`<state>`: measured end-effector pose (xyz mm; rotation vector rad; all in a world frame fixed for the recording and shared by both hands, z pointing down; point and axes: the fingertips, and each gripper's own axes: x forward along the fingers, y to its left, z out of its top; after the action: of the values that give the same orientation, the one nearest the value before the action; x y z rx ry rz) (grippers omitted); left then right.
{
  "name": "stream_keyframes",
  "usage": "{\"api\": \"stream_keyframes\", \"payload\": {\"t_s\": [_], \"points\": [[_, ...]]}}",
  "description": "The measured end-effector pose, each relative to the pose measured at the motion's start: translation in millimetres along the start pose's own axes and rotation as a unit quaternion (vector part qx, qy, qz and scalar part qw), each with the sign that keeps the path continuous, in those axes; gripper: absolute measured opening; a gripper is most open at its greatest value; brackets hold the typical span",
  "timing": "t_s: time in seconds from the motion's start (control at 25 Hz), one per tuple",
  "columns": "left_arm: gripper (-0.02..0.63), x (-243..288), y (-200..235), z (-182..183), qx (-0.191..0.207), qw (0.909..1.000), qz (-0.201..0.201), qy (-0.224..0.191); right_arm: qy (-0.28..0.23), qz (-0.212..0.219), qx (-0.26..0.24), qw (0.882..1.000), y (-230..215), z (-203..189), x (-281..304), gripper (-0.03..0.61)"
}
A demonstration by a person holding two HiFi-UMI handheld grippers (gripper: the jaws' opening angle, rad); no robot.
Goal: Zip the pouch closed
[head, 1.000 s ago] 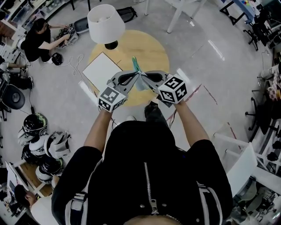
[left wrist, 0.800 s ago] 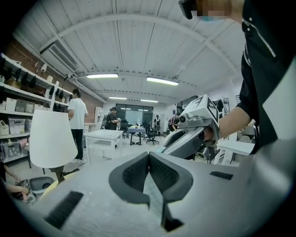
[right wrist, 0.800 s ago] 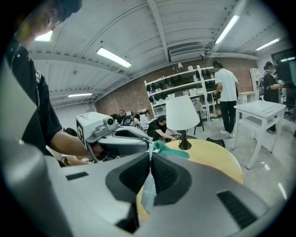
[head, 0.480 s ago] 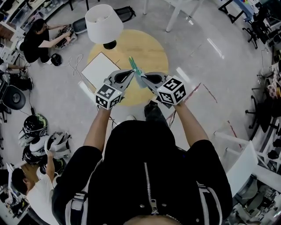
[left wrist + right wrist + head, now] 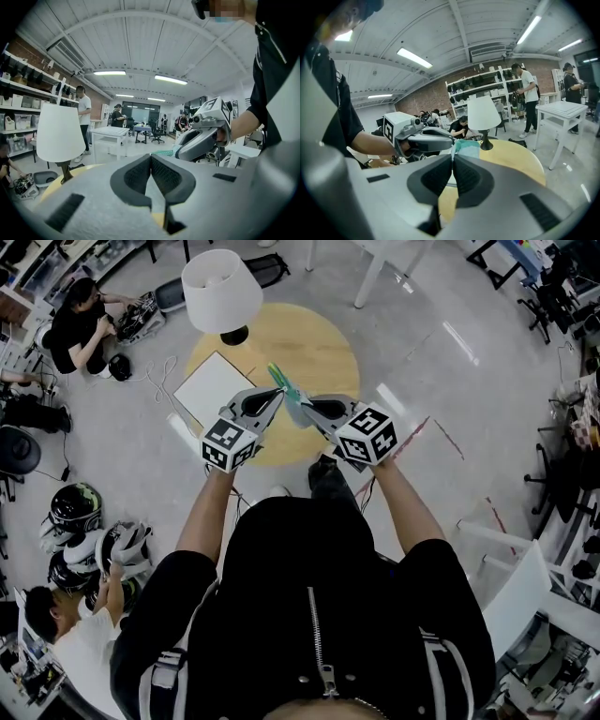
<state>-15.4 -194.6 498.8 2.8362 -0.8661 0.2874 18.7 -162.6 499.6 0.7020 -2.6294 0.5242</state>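
The person holds both grippers up over the round wooden counter point(image 5: 323, 343), on the near side of the white-shaded lamp point(image 5: 221, 289) and a little to its right in the head view. The pouch point(image 5: 467, 148), a small teal-green thing, is carried in the air between the two tools, clear of the counter and nearer to the person than the lamp. The left gripper point(image 5: 278, 393) comes at it from the lamp's side. Its fingers point(image 5: 133, 176) are pressed together at the tips, pinching the pouch's edge, though which part of that edge is too small to tell. The right gripper point(image 5: 302, 409) meets it from the side away from the lamp. Its fingers point(image 5: 472, 177) are likewise closed tight on the pouch's lower edge, with the teal fabric standing up just past their tips. The two gripper tips lie just beside each other, with only the pouch between them. A white sheet point(image 5: 214, 388) lies flat on the counter just beside the lamp's base, towards the person.
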Motion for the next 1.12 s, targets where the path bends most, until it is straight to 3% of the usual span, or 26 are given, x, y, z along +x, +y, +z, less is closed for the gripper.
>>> {"api": "stream_keyframes", "payload": {"t_s": [0.24,0.44,1.12], "points": [[0.005,3.3,-1.5,-3.1,-0.002,1.0,0.001,0.002,0.001,-0.002,-0.003,1.0,-1.2,-2.1,-2.5,0.013],[0.005,0.6,9.0,-7.4,-0.023,0.9995,0.02,0.007,-0.002,-0.003,0.003,1.0,-3.4,-6.2,-8.3,0.013],[0.005,-28.4,49.9,-16.6,-0.028,0.9968,0.071,0.025,-0.004,-0.013,0.014,1.0,-9.7,-14.0,-24.2,0.014]]}}
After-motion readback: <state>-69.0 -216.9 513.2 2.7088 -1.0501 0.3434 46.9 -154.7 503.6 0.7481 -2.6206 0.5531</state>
